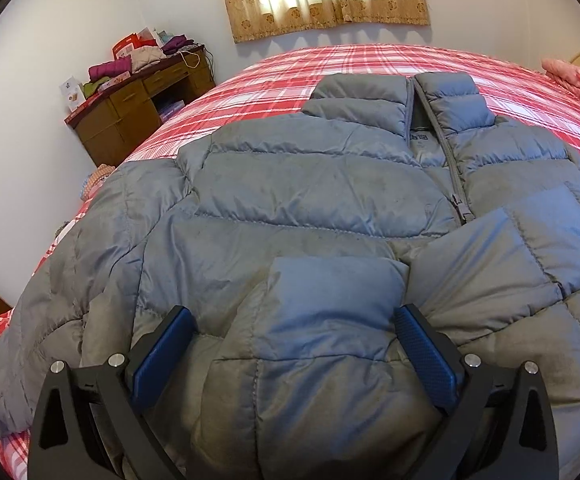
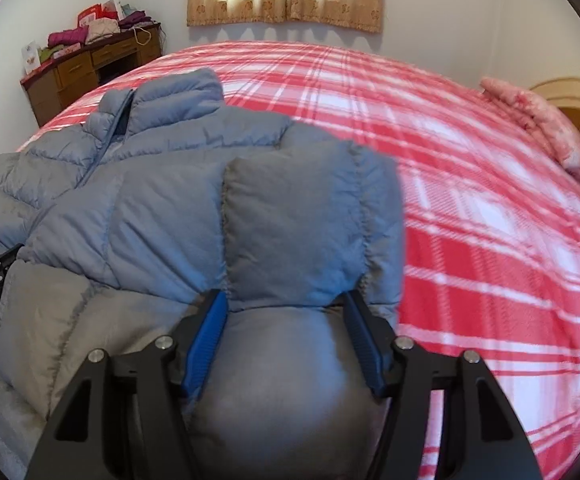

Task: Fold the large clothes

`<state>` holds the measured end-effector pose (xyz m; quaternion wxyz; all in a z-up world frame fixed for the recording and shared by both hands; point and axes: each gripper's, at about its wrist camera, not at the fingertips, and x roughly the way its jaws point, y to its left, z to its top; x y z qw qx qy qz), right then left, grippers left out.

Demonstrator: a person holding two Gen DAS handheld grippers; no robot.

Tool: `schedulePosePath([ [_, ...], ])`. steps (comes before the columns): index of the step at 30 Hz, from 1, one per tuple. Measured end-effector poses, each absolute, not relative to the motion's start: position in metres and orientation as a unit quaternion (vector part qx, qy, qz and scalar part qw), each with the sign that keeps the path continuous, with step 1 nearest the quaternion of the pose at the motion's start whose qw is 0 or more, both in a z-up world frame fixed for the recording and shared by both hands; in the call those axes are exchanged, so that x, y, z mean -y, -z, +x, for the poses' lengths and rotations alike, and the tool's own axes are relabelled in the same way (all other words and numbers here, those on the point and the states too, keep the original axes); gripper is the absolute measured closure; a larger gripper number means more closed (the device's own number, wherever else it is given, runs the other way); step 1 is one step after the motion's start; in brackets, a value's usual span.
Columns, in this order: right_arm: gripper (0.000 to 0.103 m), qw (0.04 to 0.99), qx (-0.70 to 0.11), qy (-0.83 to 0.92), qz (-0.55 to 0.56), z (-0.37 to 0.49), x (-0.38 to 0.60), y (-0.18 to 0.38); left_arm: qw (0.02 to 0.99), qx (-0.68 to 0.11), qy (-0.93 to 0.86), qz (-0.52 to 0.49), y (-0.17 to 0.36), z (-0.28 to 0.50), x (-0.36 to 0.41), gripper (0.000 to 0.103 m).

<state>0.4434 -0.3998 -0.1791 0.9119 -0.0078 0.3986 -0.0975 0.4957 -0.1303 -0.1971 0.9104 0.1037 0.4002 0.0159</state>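
Grey quilted jacket [image 1: 290, 200] lies spread on the plaid bed [image 2: 470, 200]. Left gripper [image 1: 294, 332] stands spread wide, its sleeve cuff loose between the jaws; right gripper [image 2: 286, 320] pinches the other cuff directly ahead. I would lay that sleeve flat before letting go.

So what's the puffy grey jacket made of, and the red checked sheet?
The jacket looks like thin, slightly shiny nylon or polyester stuffed with padding: stitched rows puff up between the seams. The sheet looks like soft woven cotton, matte, with a checked pattern; the exact fibre is hard to tell.
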Motion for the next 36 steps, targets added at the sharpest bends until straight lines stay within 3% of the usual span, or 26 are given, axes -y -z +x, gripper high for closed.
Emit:
schedulePosePath([
  [7,0.041,0.935,-0.348,0.066,-0.021,0.435,0.36,0.128,0.911,-0.4,-0.014,0.1,0.198,0.494,0.13,0.001],
  [16,0.041,0.912,-0.408,0.033,-0.03,0.464,0.326,0.189,0.911,-0.401,-0.01,0.094,0.198,0.493,0.126,0.001],
  [36,0.031,0.904,-0.422,0.054,-0.046,0.469,0.323,0.199,0.911,-0.401,-0.01,0.095,0.198,0.494,0.125,0.001],
])
